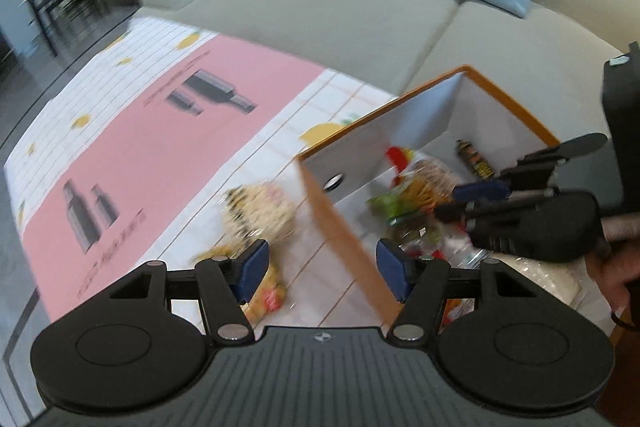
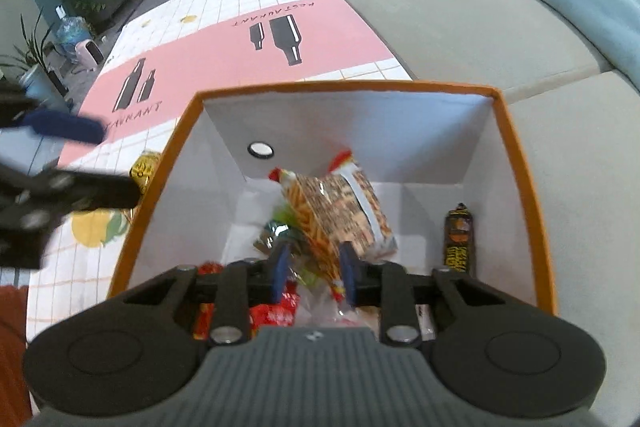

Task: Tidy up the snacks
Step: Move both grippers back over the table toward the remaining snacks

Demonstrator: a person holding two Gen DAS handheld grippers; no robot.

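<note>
Inside the orange-rimmed box (image 2: 516, 163), right hand-held gripper (image 2: 312, 273) clamps a snack packet (image 2: 340, 211), long axis pointing away; chocolate bar (image 2: 459, 239) beside. Left hand-held gripper (image 1: 322, 269) gapes over tabletop (image 1: 180, 147) snacks (image 1: 260, 211).

The left gripper (image 1: 323, 269) is held open over the orange box (image 1: 344, 227) wall. Blurred snack packets (image 1: 260, 211) are seen left of the box. The right gripper (image 1: 476, 201) is seen inside it.

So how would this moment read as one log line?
right tool: shut on snack bag, inside orange box | left tool: open, beside box | packets on table: waiting
</note>
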